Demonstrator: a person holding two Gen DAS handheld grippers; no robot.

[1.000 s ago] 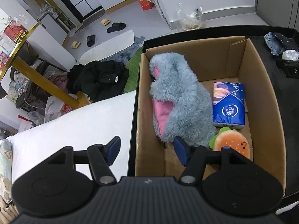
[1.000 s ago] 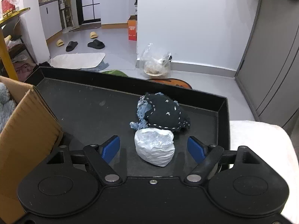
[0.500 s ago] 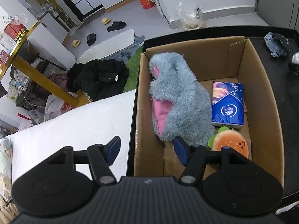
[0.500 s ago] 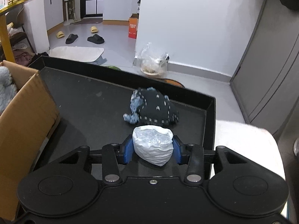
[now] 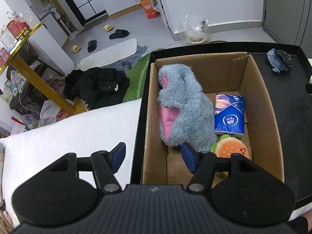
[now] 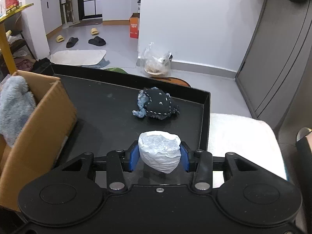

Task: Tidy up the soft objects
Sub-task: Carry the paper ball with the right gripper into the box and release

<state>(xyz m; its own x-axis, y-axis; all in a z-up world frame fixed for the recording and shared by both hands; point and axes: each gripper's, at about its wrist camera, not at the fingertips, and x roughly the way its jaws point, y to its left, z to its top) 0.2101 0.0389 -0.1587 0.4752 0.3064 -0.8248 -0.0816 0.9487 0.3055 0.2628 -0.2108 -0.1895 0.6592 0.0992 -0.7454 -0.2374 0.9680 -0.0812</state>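
Observation:
My right gripper is shut on a white crumpled soft packet and holds it above the black tray. A dark denim pouch lies on the tray beyond it; it also shows in the left wrist view. The cardboard box holds a grey-and-pink plush, a blue tissue pack and a burger plush. My left gripper is open and empty over the box's near left wall.
A white cushioned surface lies left of the tray, and another right of it. The box's corner stands left of my right gripper. The floor beyond holds clothes, slippers and a bag.
My right gripper closed on the white packet and lifted it off the tray, away from the denim pouch. The left gripper stayed nearly still.

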